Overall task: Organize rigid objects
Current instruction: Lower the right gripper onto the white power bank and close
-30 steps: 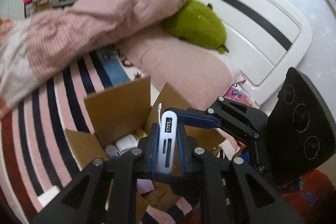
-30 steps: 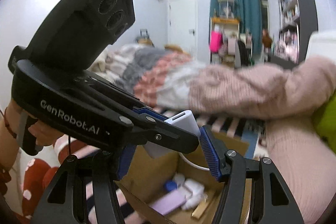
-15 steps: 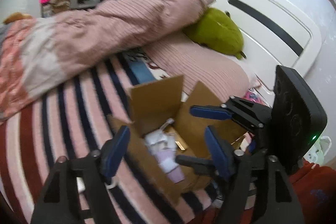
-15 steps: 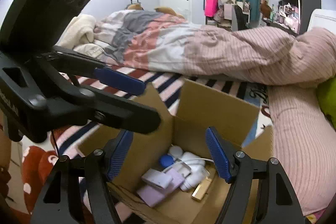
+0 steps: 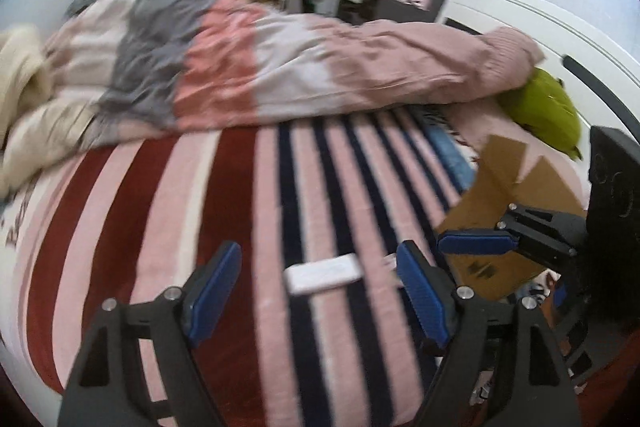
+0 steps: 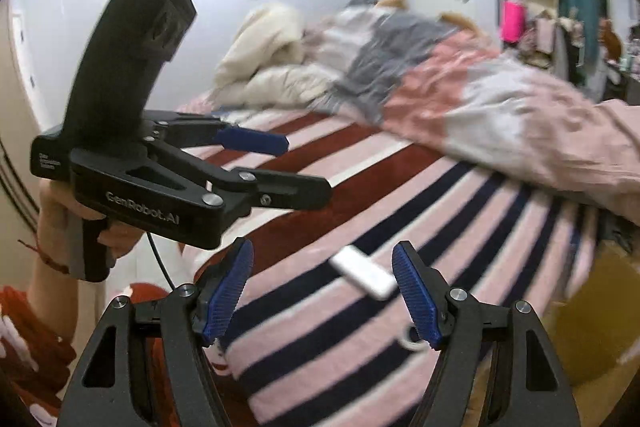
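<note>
A flat white rectangular device [image 5: 323, 273] lies on the striped bedspread [image 5: 248, 211]; it also shows in the right wrist view [image 6: 363, 271]. My left gripper [image 5: 316, 291] is open and empty, with the device between and just beyond its blue pads. My right gripper [image 6: 324, 293] is open and empty, above the same device. The cardboard box [image 5: 508, 211] stands at the right of the left wrist view, behind the right gripper's blue pad [image 5: 474, 243]. The left gripper's body [image 6: 168, 179] fills the left of the right wrist view.
A rumpled pink, grey and cream duvet [image 5: 248, 67] lies across the far side of the bed. A green plush toy [image 5: 552, 115] rests by the white headboard [image 5: 540, 27]. Shelves and clutter stand at the back of the room. A small white ring [image 6: 412, 341] lies near my right gripper.
My left gripper let go of the white hub over the box. Both grippers then swung left, away from the box, to the striped bedspread and the white device.
</note>
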The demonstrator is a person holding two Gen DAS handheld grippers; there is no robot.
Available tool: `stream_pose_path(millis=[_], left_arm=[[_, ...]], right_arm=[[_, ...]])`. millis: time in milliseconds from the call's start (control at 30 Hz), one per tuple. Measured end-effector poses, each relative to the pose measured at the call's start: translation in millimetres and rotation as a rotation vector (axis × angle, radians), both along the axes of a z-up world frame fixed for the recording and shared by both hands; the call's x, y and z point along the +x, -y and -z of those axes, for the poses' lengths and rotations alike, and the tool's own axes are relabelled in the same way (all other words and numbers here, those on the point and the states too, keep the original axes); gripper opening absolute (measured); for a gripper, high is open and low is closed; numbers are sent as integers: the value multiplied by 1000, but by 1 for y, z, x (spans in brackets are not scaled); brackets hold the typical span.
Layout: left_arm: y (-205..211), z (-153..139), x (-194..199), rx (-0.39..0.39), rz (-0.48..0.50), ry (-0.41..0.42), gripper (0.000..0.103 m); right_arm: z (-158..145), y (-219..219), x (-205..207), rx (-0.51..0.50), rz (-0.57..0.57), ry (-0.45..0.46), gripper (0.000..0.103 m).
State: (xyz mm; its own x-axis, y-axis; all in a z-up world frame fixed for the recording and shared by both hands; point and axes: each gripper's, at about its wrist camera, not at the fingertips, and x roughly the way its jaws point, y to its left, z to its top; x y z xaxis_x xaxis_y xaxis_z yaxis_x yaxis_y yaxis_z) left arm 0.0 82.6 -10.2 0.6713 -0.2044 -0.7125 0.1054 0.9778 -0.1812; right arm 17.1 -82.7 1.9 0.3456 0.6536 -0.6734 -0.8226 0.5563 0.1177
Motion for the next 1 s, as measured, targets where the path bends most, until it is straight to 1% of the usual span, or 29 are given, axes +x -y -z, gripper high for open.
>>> stream_pose_path(millis=[100, 167, 233, 333, 433, 633, 667, 733, 800, 867, 900, 933, 967, 1000], left_arm=[[-24, 24, -3, -12, -32, -19, 77], [-36, 38, -2, -19, -44, -31, 77], [-42, 51, 0, -31, -49, -45, 77], [-47, 65, 3, -45, -57, -61, 77], [-51, 77, 8, -51, -66, -80, 77], [-50, 88, 15, -64, -60, -98, 77], [-50, 88, 15, -65, -59, -99, 77], [-49, 88, 16, -64, -57, -102, 77], [-47, 87, 16, -61, -55, -103, 77], [-46, 86, 16, -59, -53, -104, 77], [-46, 86, 15, -59, -53, -103, 77], [-46, 85, 14, -59, -53, -103, 77], [-46, 85, 13, -57, -53, -104, 77], [-46, 85, 13, -57, -54, -104, 77]], right_arm=[[31, -29, 7, -47, -13, -62, 69], [54, -42, 15, -88, 2, -105, 69], [75, -50, 25, -129, 26, -126, 69], [100, -59, 39, -198, 73, -117, 69], [119, -64, 52, -269, 121, -77, 69], [139, -66, 78, -328, 139, -61, 69], [142, -65, 81, -334, 128, -80, 69], [143, -65, 77, -323, 78, -146, 71], [139, -64, 68, -284, -1, -202, 71], [137, -63, 62, -222, -75, -286, 70], [137, -64, 61, -215, -76, -292, 69], [137, -65, 61, -223, -61, -276, 68], [138, -67, 61, -241, -39, -232, 66], [139, -70, 61, -261, -20, -180, 58]])
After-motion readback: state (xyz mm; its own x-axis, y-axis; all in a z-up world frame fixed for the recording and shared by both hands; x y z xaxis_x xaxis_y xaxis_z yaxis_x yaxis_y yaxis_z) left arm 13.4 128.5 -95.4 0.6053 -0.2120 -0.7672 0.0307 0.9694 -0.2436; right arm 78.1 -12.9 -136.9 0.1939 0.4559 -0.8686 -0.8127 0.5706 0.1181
